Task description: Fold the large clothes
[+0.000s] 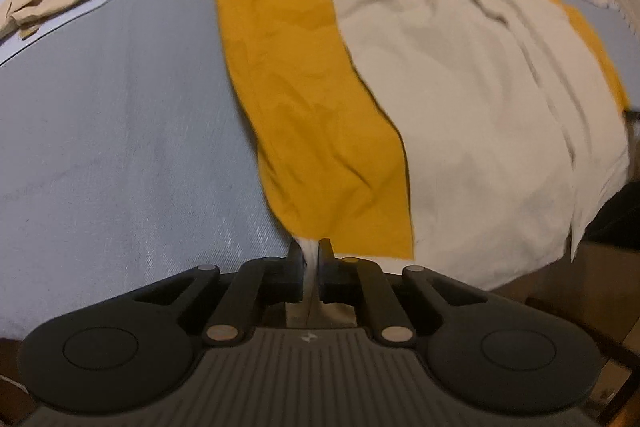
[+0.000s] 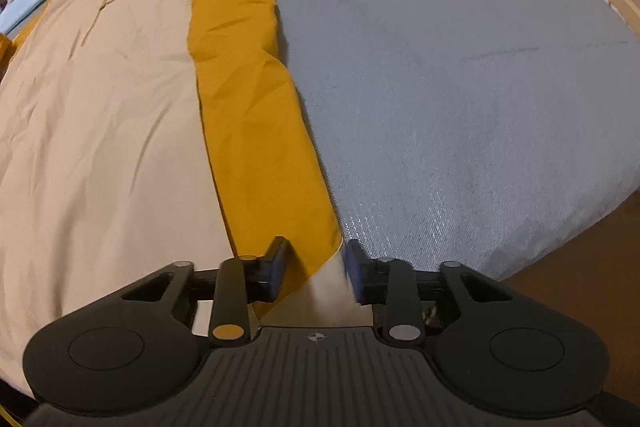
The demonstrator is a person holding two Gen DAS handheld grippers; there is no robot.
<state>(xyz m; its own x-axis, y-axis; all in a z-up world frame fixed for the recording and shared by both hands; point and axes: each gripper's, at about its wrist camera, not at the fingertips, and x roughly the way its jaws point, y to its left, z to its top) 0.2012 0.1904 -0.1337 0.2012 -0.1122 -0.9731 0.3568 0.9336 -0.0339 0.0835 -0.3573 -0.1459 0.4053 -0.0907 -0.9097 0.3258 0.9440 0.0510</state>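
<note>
Large beige-and-mustard cotton shirt spread flat on grey-blue bed. Soft, light, floppy; best gripped at hem corners. Left tool pinches hem at 6 o'clock. Right tool spread, straddling opposite hem corner.

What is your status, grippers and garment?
Left gripper shut on jacket hem. Right gripper open, hem corner between fingers. Jacket flat on bed. Nothing obstructing.

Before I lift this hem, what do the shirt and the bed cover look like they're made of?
Shirt: thin woven cloth, likely cotton, matte; it creases sharply, and the mustard panel shows fine wrinkles. Bed cover: heavier grey weave, with diagonal twill lines and a faint sheen near the edge. Fibre can't be confirmed.
</note>
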